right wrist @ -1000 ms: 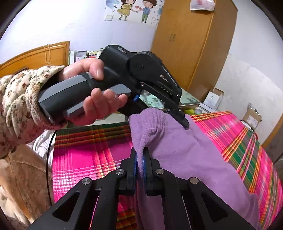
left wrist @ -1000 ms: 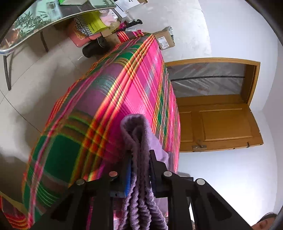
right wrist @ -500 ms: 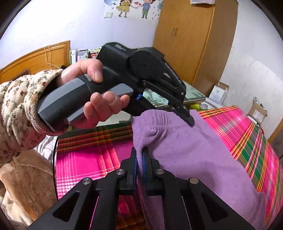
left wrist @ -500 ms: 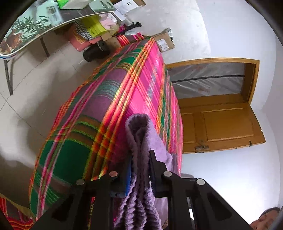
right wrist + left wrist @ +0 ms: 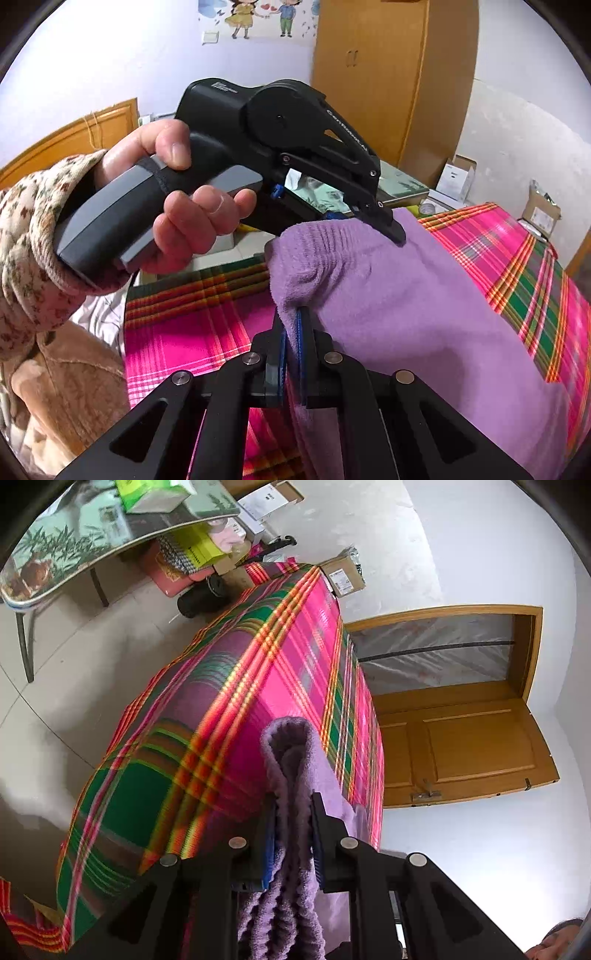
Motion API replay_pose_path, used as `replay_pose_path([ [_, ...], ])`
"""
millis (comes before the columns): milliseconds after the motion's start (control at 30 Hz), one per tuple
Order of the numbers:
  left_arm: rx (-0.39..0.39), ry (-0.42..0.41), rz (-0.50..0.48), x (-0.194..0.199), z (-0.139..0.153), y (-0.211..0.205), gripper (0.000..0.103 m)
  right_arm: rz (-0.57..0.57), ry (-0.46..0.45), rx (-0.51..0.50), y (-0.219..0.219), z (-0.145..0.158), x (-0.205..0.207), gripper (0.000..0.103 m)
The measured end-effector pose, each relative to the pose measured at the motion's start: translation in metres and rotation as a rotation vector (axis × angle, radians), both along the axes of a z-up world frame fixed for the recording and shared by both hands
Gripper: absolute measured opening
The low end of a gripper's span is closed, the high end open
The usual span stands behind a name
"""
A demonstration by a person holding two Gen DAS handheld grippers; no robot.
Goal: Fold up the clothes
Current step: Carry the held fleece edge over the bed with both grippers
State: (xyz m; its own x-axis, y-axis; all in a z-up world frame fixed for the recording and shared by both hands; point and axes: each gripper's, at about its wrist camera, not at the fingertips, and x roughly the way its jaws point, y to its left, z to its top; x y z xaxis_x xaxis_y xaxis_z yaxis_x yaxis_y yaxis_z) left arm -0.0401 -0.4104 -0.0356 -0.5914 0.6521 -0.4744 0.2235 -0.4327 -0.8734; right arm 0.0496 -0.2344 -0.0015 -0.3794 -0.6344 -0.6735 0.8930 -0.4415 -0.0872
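A purple knitted garment [image 5: 406,302] is held up above a table covered with a pink and green plaid cloth [image 5: 184,332]. My right gripper [image 5: 291,325] is shut on one corner of its edge. A hand's width beyond it my left gripper [image 5: 384,225], held by a hand [image 5: 184,221], pinches the same edge. In the left wrist view the left gripper [image 5: 293,805] is shut on a thick fold of the purple garment [image 5: 291,760], which loops above the fingers and hangs down behind them over the plaid cloth [image 5: 229,716].
A glass-topped side table [image 5: 92,535] with a green box stands at the upper left, boxes and bags under it. A cardboard box [image 5: 343,578] lies past the table's far end. A wooden door [image 5: 461,746] is to the right. A wooden wardrobe [image 5: 391,74] stands behind.
Both grippers keep their hold on the garment. The left gripper has risen and tilted a little relative to the right one. The plaid table has shifted slightly in the left wrist view.
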Motion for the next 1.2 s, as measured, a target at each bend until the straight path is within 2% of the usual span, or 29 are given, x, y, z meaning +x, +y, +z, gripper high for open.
replay_pose_path([
  [367, -0.092, 0.033, 0.019, 0.003, 0.053, 0.035, 0.017, -0.047, 0.003, -0.101, 0.038, 0.026, 0.008, 0.005],
  [567, -0.135, 0.066, -0.009, 0.002, 0.080, 0.066, 0.017, -0.087, 0.011, -0.155, 0.069, 0.043, 0.016, 0.005],
  [933, -0.195, 0.110, -0.048, 0.001, 0.116, 0.137, 0.017, -0.162, 0.024, -0.227, 0.131, 0.064, 0.024, 0.005],
  [1200, -0.202, 0.131, -0.103, -0.008, 0.124, 0.190, 0.017, -0.232, 0.036, -0.260, 0.179, 0.067, 0.028, 0.005],
])
